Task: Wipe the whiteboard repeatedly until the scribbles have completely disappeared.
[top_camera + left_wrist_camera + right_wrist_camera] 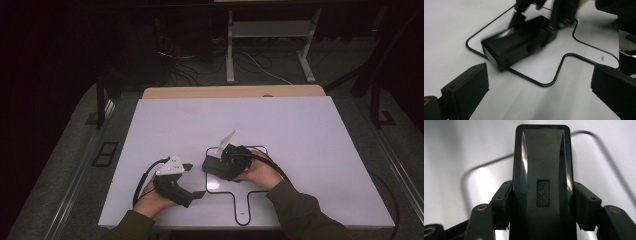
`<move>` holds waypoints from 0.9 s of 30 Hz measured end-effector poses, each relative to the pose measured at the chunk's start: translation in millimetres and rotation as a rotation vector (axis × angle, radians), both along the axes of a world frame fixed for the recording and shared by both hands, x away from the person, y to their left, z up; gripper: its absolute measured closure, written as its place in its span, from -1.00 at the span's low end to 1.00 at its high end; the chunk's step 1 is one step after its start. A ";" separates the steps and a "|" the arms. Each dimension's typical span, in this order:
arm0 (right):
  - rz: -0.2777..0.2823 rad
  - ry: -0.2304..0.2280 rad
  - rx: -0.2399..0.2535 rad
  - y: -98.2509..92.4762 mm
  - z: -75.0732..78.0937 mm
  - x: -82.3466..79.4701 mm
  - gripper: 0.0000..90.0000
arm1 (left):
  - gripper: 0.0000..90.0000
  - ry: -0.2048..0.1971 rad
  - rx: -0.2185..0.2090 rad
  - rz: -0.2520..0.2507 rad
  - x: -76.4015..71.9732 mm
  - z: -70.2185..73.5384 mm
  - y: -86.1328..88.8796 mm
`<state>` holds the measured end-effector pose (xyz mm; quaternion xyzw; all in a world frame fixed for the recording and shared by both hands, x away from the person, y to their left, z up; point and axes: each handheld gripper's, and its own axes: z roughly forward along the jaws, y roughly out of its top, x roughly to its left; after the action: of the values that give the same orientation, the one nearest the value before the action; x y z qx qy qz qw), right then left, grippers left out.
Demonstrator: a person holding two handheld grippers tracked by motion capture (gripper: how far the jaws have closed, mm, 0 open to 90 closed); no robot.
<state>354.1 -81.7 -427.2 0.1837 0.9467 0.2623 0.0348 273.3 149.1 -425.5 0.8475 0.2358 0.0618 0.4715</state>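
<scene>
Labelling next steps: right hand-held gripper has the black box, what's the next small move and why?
Probably set the black deli box down inside the black outline: the right hand-held gripper clamps its sides just above it, and the left hand-held gripper waits open beside it.

Black box [542, 182] clamped between the right gripper's [541, 205] jaws: glossy smooth plastic, embossed "deli" logo, bright highlights along its edges. Jaws matt black plastic with brass-coloured screws. Table top [175, 125] beneath: smooth matt white; far edge strip [200, 92] looks like pale wood.
</scene>
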 end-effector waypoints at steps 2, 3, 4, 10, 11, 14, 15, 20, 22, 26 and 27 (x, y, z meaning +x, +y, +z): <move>-0.039 -0.009 -0.004 -8.2 -0.4 11.3 -0.14 | -0.99 -0.001 0.005 -0.004 0.4 0.0 0.2; -0.059 -0.011 -0.005 -10.9 -0.4 15.1 -0.14 | -0.99 -0.001 0.006 -0.004 0.5 -0.1 0.1; -0.085 -0.012 -0.010 -15.2 -0.4 21.3 -0.14 | -0.99 0.001 0.004 -0.004 0.4 -0.2 -0.2; -0.092 -0.006 -0.008 -10.4 -0.4 25.3 -0.14 | -0.99 0.000 0.005 -0.005 0.2 -0.1 -0.6; -0.061 -0.007 -0.005 -6.4 -0.6 22.2 -0.14 | -0.99 0.000 0.006 -0.005 0.2 -0.1 -0.6; 0.003 -0.013 -0.006 8.1 -0.2 9.0 -0.14 | -0.99 0.001 0.006 -0.005 0.0 0.0 -0.7; 0.016 -0.008 -0.001 11.7 -0.3 5.6 -0.14 | -0.99 0.001 0.005 -0.005 -0.1 -0.1 -0.7; 0.004 0.000 -0.002 13.4 -0.1 12.0 -0.14 | -0.99 -0.001 0.007 -0.007 -0.4 0.0 -1.0; -0.028 -0.008 -0.015 10.1 0.3 20.8 -0.14 | -0.99 0.000 0.005 -0.005 -0.4 0.0 -0.9; -0.072 -0.011 -0.024 5.7 0.4 35.9 -0.14 | -0.99 -0.001 0.006 -0.007 0.2 -0.2 -0.8; -0.077 -0.005 -0.025 6.5 0.7 36.6 -0.14 | -0.99 -0.001 0.005 -0.007 0.1 -0.3 -0.9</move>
<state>390.7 -75.2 -426.5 0.2188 0.9420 0.2495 0.0493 273.4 148.2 -425.8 0.8495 0.2325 0.0614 0.4696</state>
